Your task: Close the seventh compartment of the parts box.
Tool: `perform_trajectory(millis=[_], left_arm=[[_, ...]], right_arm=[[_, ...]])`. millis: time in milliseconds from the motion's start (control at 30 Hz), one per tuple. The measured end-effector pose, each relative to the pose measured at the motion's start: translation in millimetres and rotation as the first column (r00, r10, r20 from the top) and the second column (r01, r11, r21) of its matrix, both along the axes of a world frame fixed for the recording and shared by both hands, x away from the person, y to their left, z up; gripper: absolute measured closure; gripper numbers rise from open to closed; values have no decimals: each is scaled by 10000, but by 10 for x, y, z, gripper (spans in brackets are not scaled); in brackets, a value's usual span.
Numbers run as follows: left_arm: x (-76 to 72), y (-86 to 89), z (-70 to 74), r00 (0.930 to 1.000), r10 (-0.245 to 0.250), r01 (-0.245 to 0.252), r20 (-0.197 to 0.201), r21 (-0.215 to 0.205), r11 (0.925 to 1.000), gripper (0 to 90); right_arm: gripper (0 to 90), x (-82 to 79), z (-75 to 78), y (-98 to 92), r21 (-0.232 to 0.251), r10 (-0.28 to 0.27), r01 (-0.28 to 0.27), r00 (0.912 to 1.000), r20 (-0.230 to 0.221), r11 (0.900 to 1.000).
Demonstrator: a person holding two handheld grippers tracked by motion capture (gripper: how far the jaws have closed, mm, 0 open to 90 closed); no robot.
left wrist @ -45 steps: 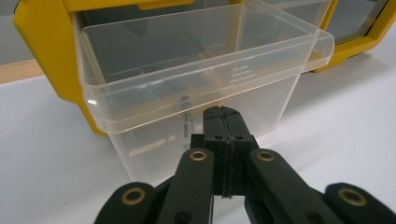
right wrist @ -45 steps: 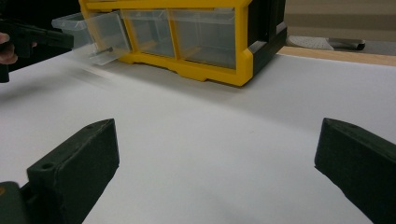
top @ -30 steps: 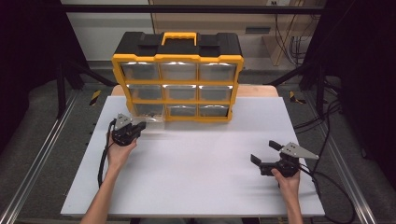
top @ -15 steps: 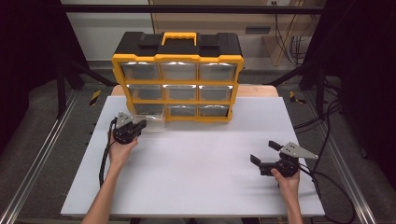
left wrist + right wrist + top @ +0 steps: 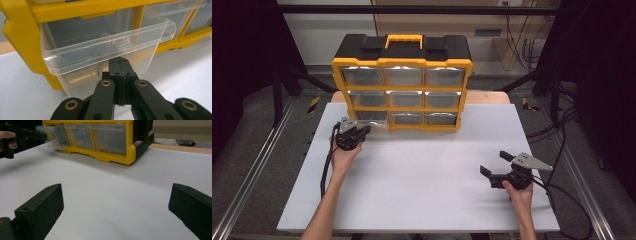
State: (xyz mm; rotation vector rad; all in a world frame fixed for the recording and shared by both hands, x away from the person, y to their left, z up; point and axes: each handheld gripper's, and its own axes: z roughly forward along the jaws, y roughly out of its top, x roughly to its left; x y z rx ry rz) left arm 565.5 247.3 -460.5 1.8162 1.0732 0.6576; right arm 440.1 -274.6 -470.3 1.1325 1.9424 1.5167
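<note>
Landmark: yellow and black drawer cabinet (image 5: pixel 402 85), standing upright at the far middle of the white worktop (image 5: pixel 427 185), with three rows of three clear drawers and a yellow handle (image 5: pixel 403 39) on top.
Drawer in hand: the clear bottom-left drawer (image 5: pixel 105 37) of the cabinet is pulled partly out of its slot; its rim overhangs the cabinet's front. In the high view it sits at the cabinet's lower left corner (image 5: pixel 371 118).
Drawer contents: nothing can be made out through the clear plastic.
Left tool: the left tool (image 5: pixel 119 61) is at the front face of the pulled-out drawer, directly under its projecting rim, at the cabinet's lower left corner (image 5: pixel 362 131).
Left tool state: clenched, the two black jaws pressed flat together with only a seam between them. Whether a thin lip of the drawer front is pinched between them cannot be told; the tips meet the drawer's face.
Left hand: the left hand (image 5: pixel 343 156) grips the tool from below, forearm running back from the cabinet toward the worktop's near edge.
Right tool: the right tool (image 5: pixel 495 168) is well apart from the cabinet, near the worktop's near right part, hovering over bare surface.
Right tool state: released, jaws spread wide with nothing between them.
Other drawers: the remaining eight drawers sit flush in the cabinet.
</note>
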Motion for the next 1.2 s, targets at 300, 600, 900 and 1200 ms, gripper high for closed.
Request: perform_trajectory(millis=[300, 600, 900, 1200], left_arm=[[78, -9, 15, 9999, 71, -69, -106, 199, 9998, 893], [141, -9, -12, 9998, 186, -183, -87, 253, 9995, 893], [198, -25, -23, 9997, 247, -245, -75, 345, 9991, 893], [253, -32, -35, 9994, 329, -327, -63, 330, 9989, 893]], right_arm=[[6, -1, 1, -1, -12, -5, 5, 10000, 18, 10000], [6, -2, 3, -3, -17, 3, -3, 10000, 15, 10000], [6, 0, 0, 0, -13, 0, 0, 10000, 6, 10000], [6, 1, -1, 0, -17, 6, -6, 10000, 7, 10000]])
